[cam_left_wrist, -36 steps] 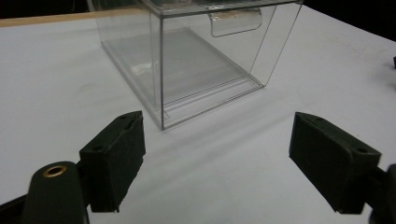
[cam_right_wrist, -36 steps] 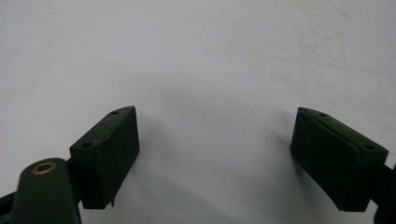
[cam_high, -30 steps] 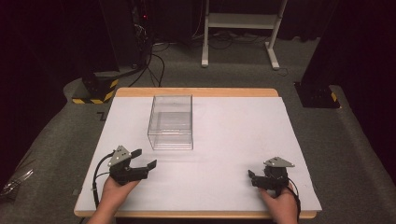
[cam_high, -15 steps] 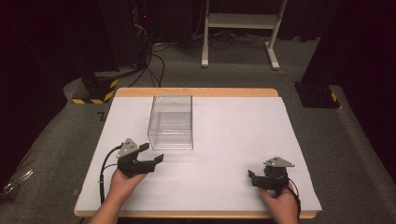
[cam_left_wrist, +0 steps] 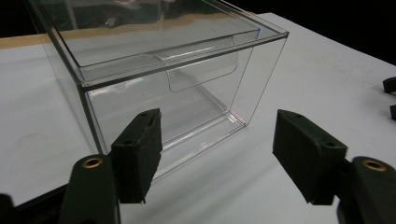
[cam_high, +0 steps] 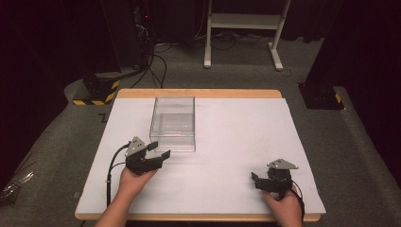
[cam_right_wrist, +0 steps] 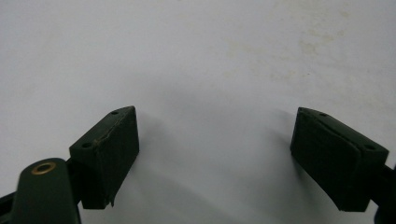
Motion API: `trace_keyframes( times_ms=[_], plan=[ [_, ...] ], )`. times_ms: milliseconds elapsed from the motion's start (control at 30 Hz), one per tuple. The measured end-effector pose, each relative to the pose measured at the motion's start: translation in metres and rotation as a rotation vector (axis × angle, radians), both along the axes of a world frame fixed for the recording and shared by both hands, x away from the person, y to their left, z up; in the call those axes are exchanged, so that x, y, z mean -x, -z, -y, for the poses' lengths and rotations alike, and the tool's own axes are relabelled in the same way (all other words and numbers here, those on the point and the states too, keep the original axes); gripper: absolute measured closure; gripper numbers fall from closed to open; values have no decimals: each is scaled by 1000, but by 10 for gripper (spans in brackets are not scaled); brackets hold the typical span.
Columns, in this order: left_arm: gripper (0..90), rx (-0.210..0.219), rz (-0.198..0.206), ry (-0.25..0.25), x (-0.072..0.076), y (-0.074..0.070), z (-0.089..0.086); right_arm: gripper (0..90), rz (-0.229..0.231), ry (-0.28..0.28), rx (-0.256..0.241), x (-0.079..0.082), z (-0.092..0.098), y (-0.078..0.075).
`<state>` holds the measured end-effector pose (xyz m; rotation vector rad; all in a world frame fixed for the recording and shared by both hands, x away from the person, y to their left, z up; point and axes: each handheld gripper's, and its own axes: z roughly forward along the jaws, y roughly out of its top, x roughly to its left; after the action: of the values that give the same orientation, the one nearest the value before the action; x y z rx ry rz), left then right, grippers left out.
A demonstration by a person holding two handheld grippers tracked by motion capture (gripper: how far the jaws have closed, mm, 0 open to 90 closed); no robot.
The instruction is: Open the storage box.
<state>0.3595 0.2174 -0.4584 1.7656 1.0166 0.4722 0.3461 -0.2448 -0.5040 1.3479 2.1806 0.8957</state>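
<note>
Beside the clear plastic box (cam_high: 173,123), our left gripper (cam_high: 158,156) gapes empty; our right gripper (cam_high: 256,181), equally open, waits well apart; grasping remains.

On the table (cam_high: 227,142), the clear plastic box (cam_high: 173,124) stands left of centre toward the far edge, the left gripper (cam_high: 159,150) just before its near left corner, the right gripper (cam_high: 255,180) well apart near the near right corner.

no readable text, labels, brands or numbers anywhere; a dark mark on the floor mat by the table's far-left corner is illegible
</note>
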Motion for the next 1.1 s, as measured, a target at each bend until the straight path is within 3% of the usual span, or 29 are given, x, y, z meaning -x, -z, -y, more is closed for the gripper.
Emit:
trace_keyframes(
  times_ms=[167, 433, 567, 867, 1100],
  plan=[
    [372, -35, 1, -15, -8, 3, 7, 154, 0, 0, 0, 0, 0, 0],
    [371, -27, -1, -24, -16, 3, 12, 154, 1, 0, 0, 0, 0, 0],
    [371, -3, -22, -19, -23, 3, 10, 154, 1, 1, 0, 0, 0, 0],
    [428, 35, -20, 7, -29, 5, 5, 155, 1, 1, 0, 0, 0, 0],
    [552, 77, 3, 29, -34, 7, -2, 155, 1, 1, 1, 0, 0, 0]
  ],
)
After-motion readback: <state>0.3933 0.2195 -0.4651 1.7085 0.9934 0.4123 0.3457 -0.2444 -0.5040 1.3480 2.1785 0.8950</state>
